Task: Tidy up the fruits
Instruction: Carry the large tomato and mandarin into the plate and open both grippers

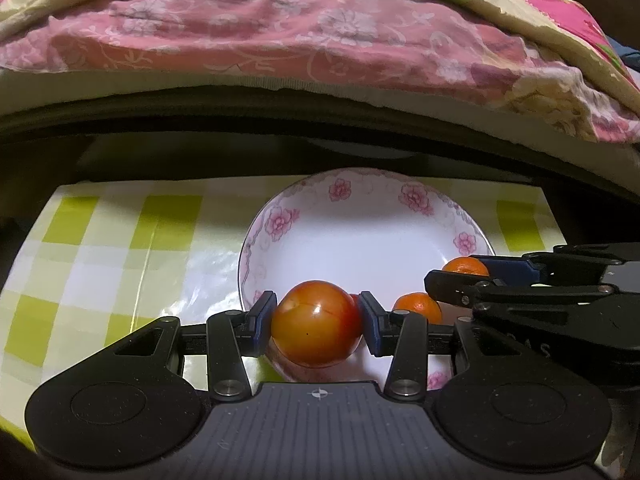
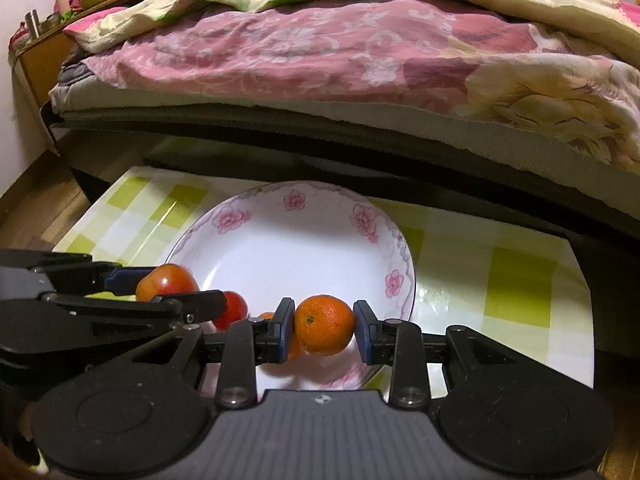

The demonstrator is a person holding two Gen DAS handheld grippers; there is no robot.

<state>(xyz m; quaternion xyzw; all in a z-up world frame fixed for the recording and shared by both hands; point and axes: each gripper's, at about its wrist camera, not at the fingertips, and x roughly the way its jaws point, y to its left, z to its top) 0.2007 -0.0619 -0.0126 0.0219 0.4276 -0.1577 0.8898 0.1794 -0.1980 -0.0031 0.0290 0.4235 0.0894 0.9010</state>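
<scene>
Left gripper (image 1: 317,326) clenched on a red-orange tomato (image 1: 316,324), its blue pads (image 1: 265,322) pressed to either flank, just above the near rim of the floral plate (image 1: 360,216). Right gripper (image 2: 324,326) — beside the left one — grasps a mandarin (image 2: 325,324) over the same plate (image 2: 280,232). Behind its left finger a second mandarin (image 2: 295,347) shows partly, a smaller tomato (image 2: 234,310) further left; ahead — a checked tablecloth (image 2: 520,292).

Glossy porcelain plate (image 1: 360,240), shiny smooth tomato (image 1: 316,324), dimpled matt tangerine (image 2: 324,324), matt black plastic claws.

The right tongs (image 2: 324,330) grip an orange (image 2: 324,324) over the flowered plate (image 2: 296,236); the left tongs (image 2: 160,294) hold a tomato (image 2: 166,280) beside it.
</scene>
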